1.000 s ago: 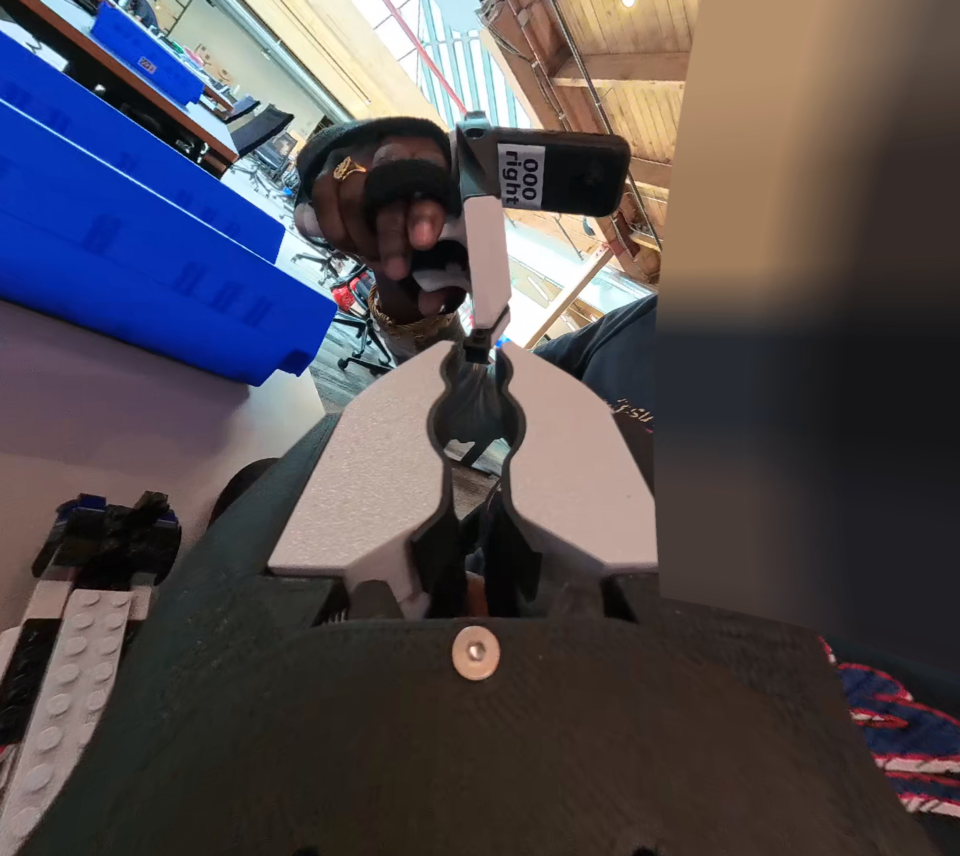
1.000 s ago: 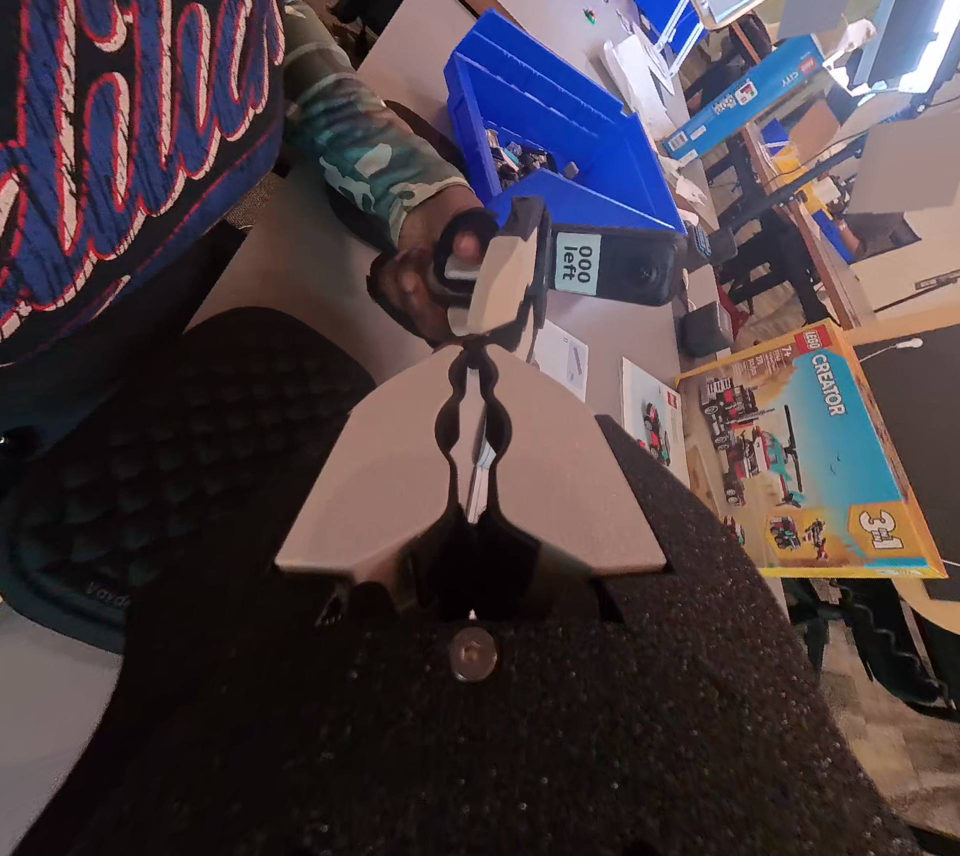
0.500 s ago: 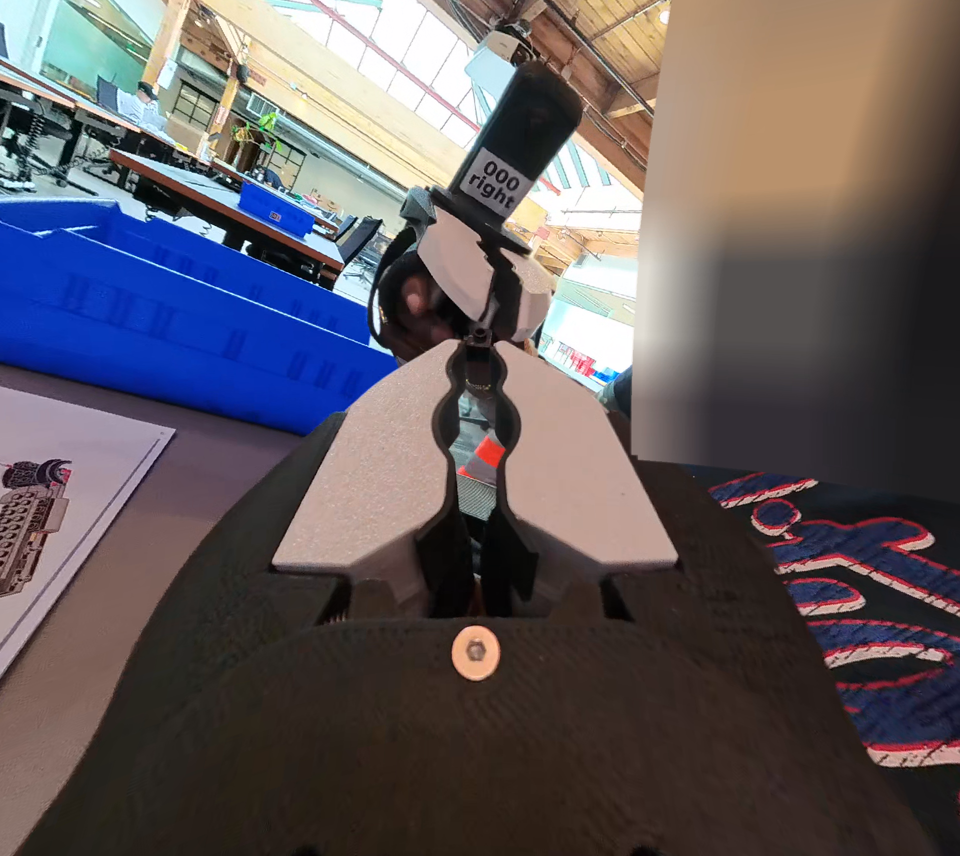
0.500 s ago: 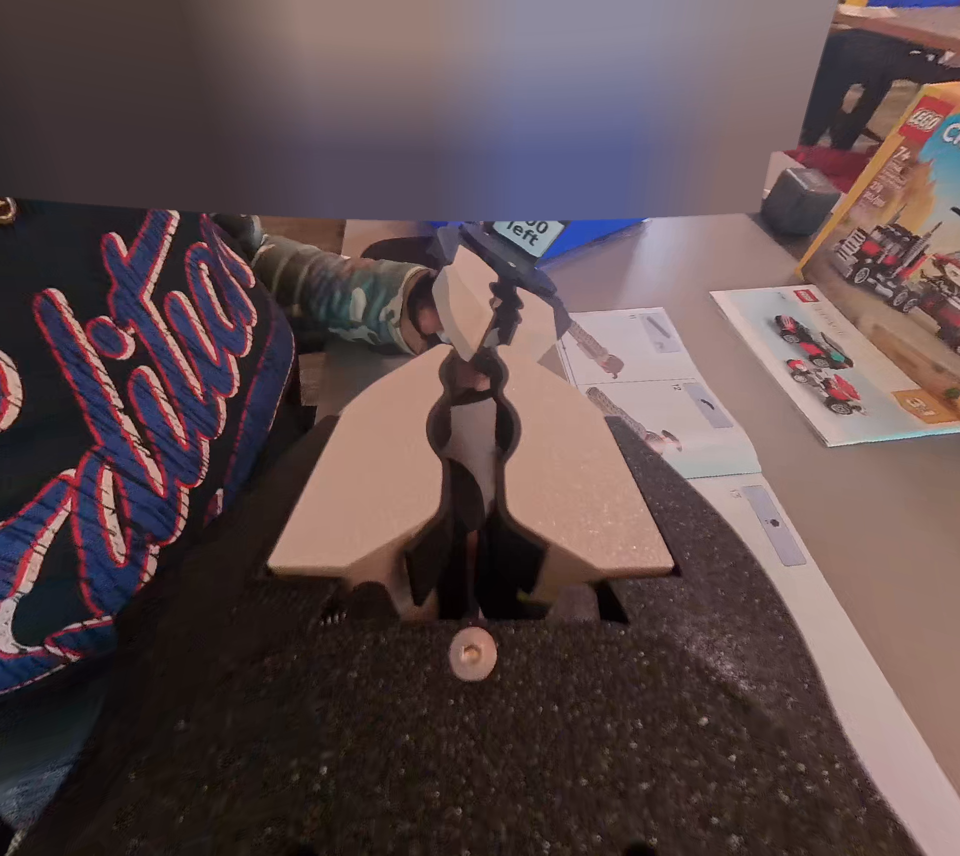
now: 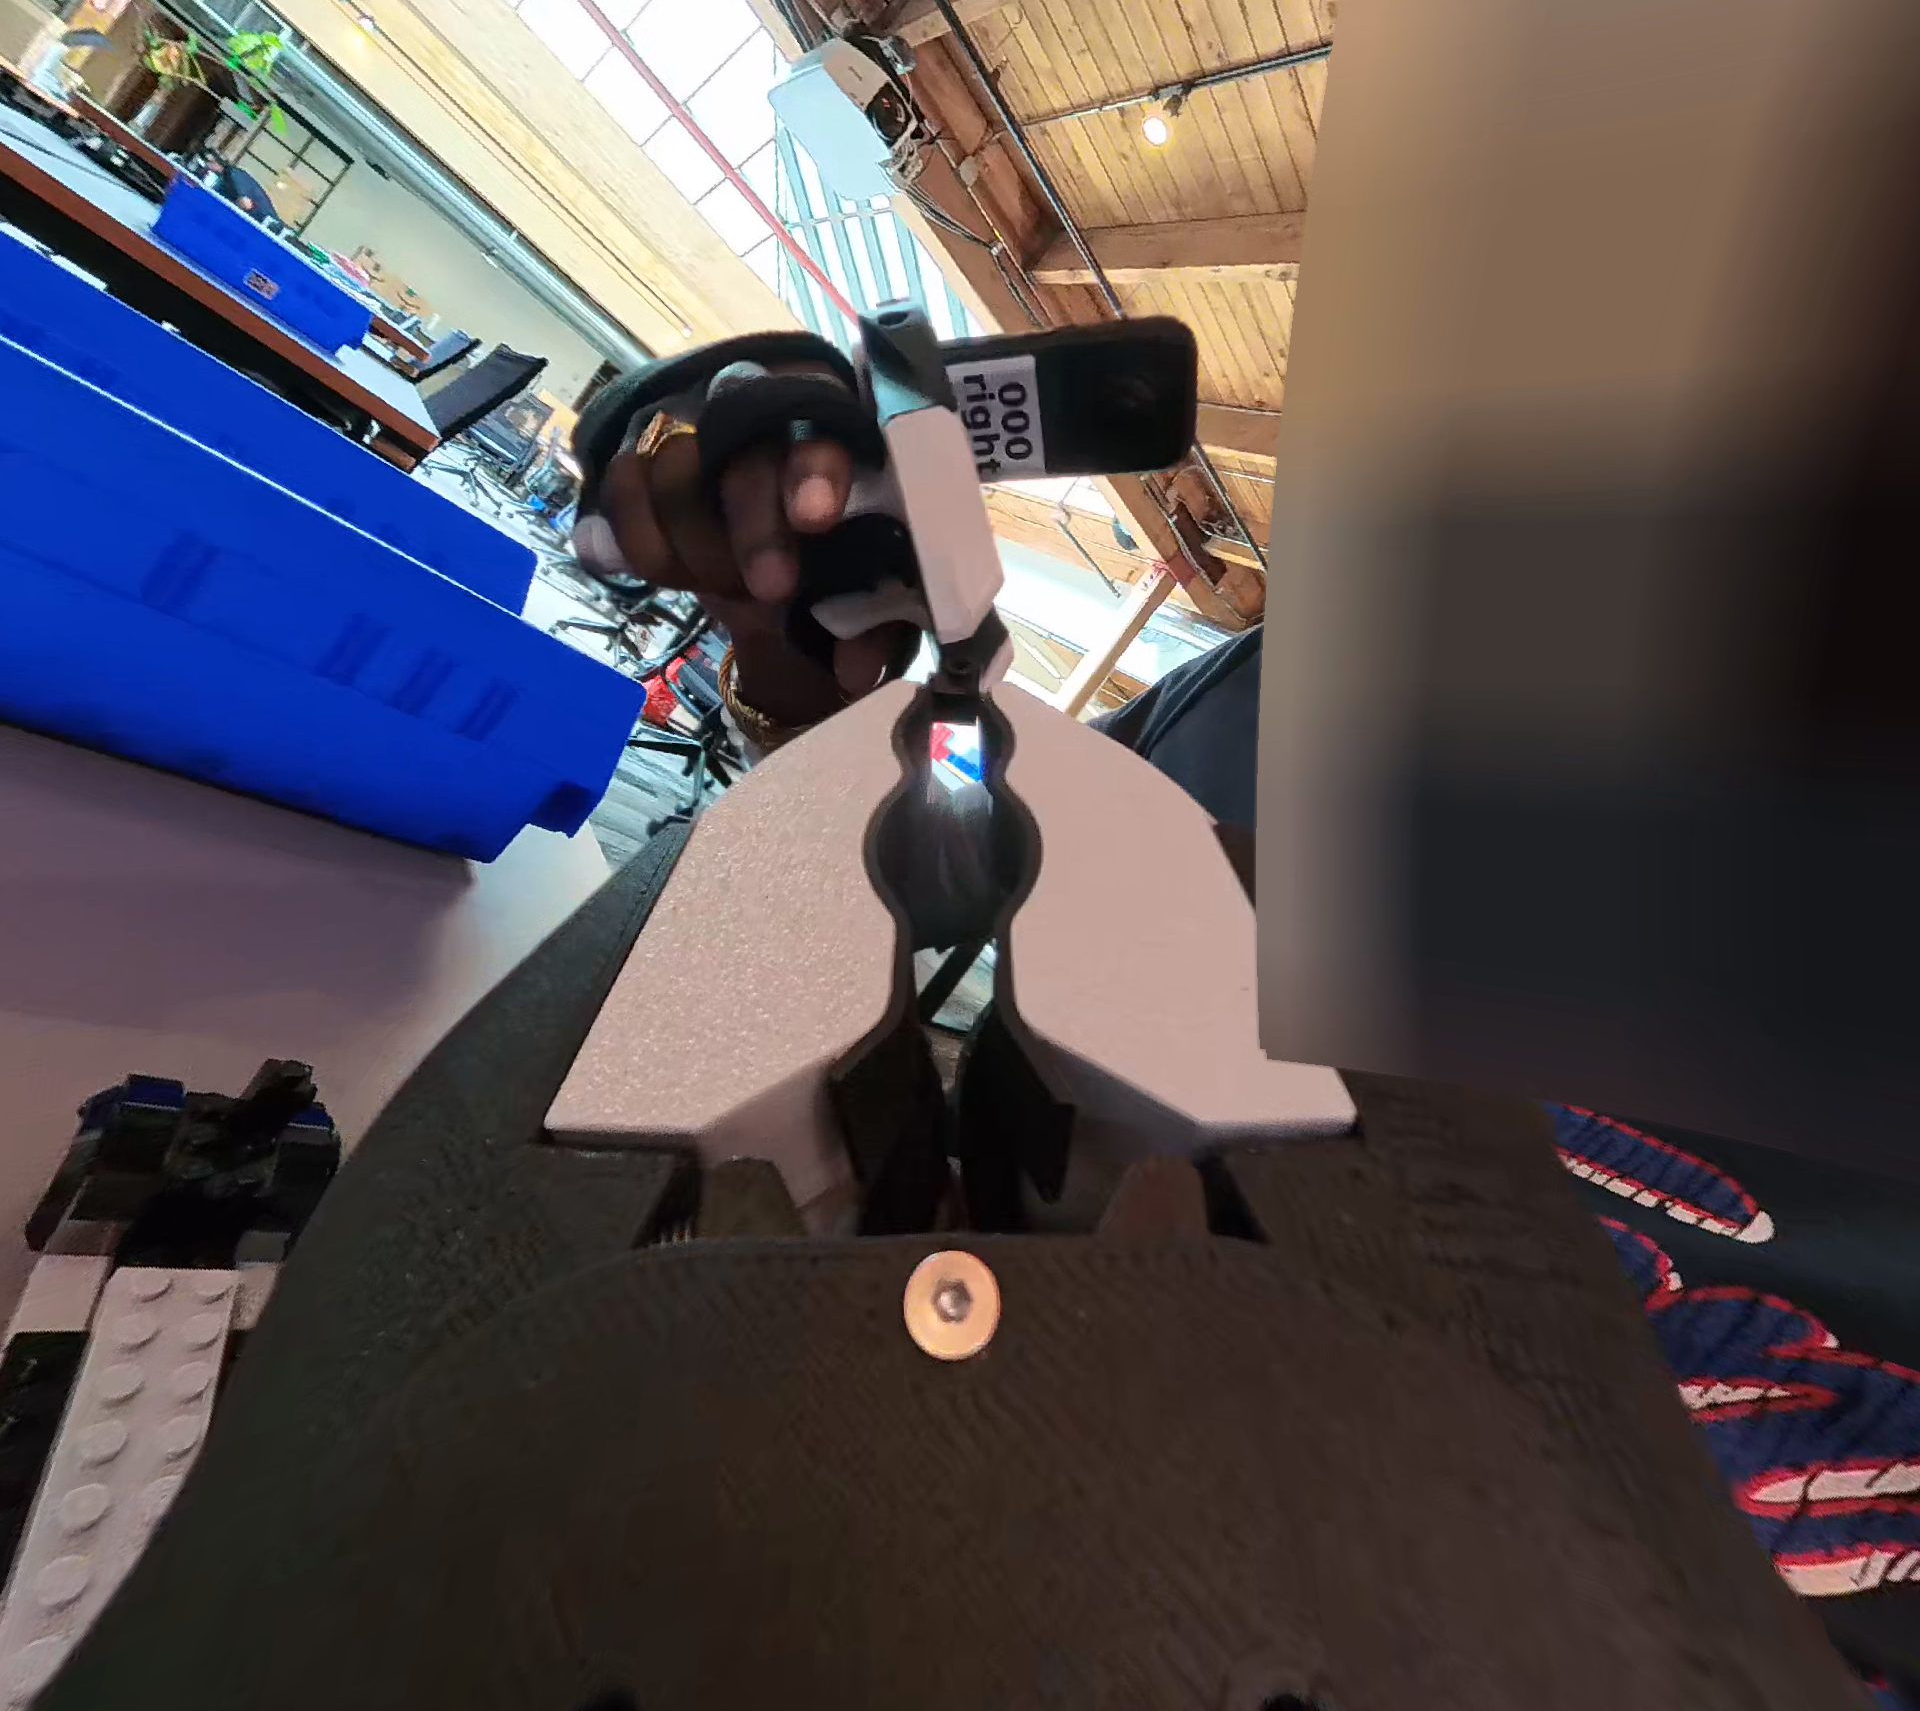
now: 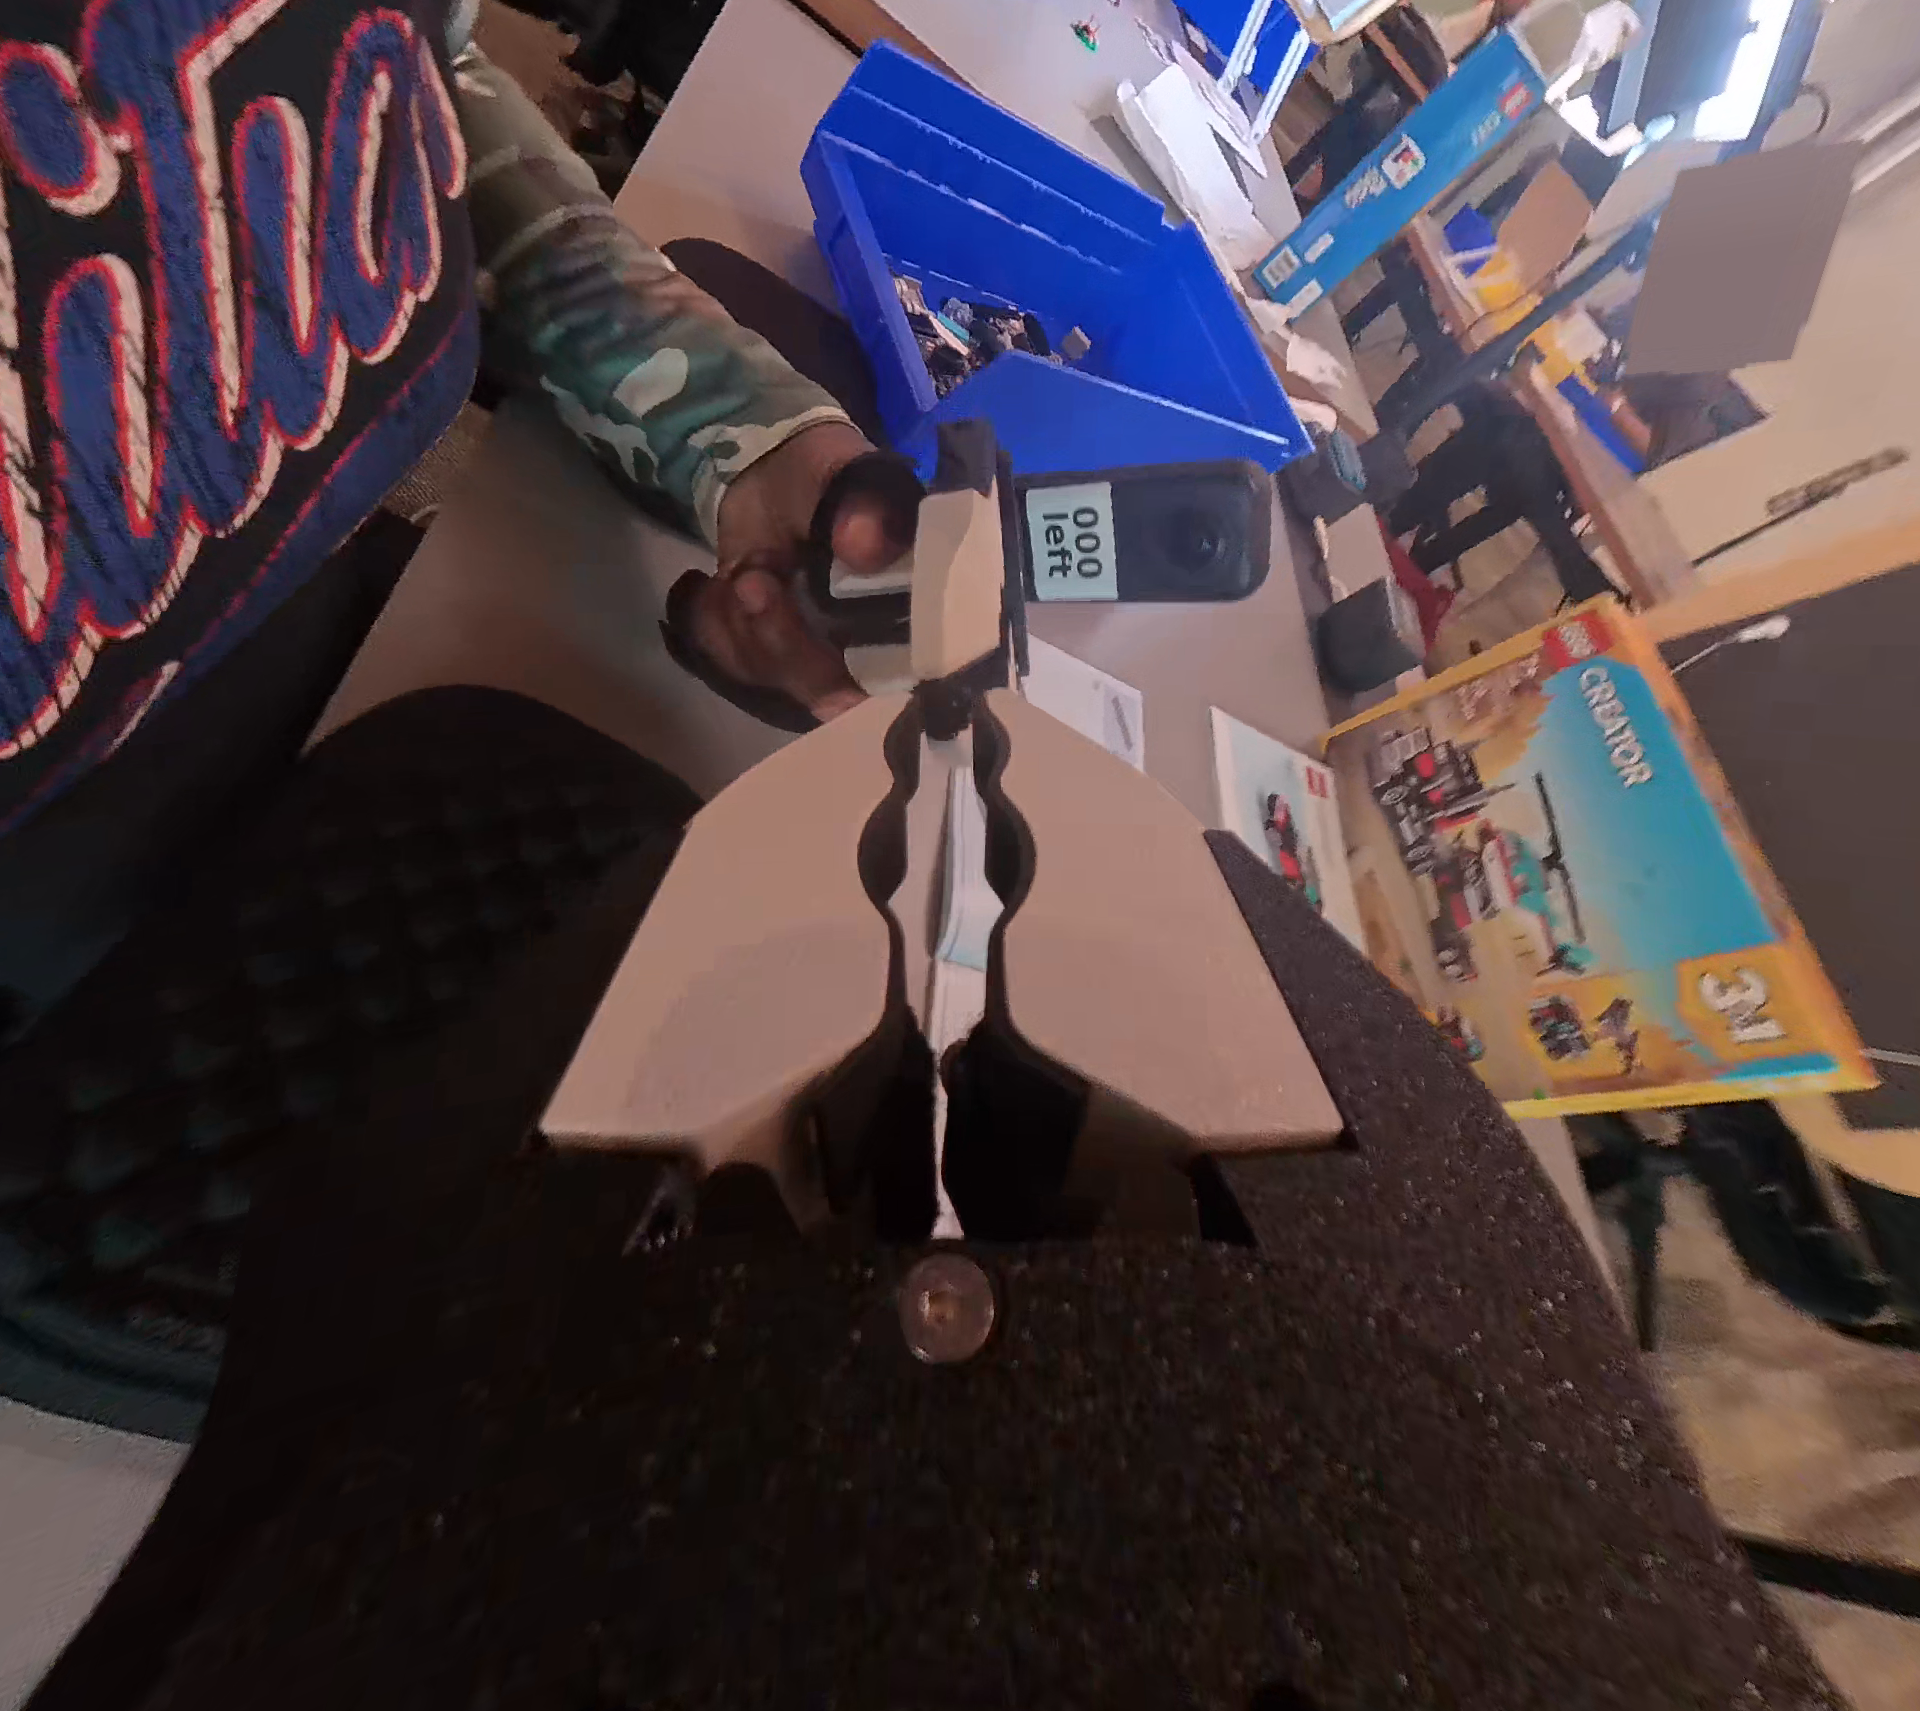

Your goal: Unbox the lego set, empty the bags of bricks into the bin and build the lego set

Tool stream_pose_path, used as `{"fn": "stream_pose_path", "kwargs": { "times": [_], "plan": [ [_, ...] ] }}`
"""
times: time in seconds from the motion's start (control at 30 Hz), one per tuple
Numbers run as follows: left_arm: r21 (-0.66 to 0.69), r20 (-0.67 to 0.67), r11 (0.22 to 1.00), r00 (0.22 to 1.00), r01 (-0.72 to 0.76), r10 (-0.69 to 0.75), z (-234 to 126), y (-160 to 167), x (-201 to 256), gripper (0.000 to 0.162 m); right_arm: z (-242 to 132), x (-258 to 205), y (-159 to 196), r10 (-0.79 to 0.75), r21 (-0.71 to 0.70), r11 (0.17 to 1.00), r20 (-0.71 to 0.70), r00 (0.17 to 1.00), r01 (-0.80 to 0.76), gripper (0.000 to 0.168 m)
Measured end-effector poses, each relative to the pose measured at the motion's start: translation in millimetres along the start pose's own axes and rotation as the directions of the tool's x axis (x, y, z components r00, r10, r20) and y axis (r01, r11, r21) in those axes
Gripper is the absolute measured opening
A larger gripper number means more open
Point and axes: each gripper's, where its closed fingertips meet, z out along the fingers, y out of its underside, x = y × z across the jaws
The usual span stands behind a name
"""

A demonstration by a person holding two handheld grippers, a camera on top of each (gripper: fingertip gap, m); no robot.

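My left claw (image 5: 951, 705) and right claw (image 6: 948, 705) meet tip to tip, both nearly closed on one small dark piece (image 6: 943, 711). The blue bin (image 6: 1122, 311) holds bricks (image 6: 966, 336); the box (image 6: 1590, 861) lies right.

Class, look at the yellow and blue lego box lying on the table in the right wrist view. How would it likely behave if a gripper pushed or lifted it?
The lego box lies flat on its broad face, so a push would probably slide it, not tip it. Bricks already sit in the blue bin, so the box is likely light. Thin cardboard may dent under a hard pinch.
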Motion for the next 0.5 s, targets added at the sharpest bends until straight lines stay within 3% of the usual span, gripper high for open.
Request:
{"fn": "stream_pose_path", "kwargs": {
  "times": [0.1, 0.5],
  "plan": [
    [-0.007, -0.01, 1.0, 1.0, 0.02, -0.02, 0.4, 0.8, 0.2, 0.008, 0.2, -1.8, -0.7, -0.069, -0.025, 0.997, 0.01, 0.998, 0.07, 0.008],
    [-0.038, -0.02, 0.997, 0.998, 0.067, -0.067, 0.5, 6.2, -2.5, 0.008, 0.9, -7.7, 3.4, -0.101, -0.071, 0.992, 0.067, 0.993, 0.106, 0.008]
  ]
}}
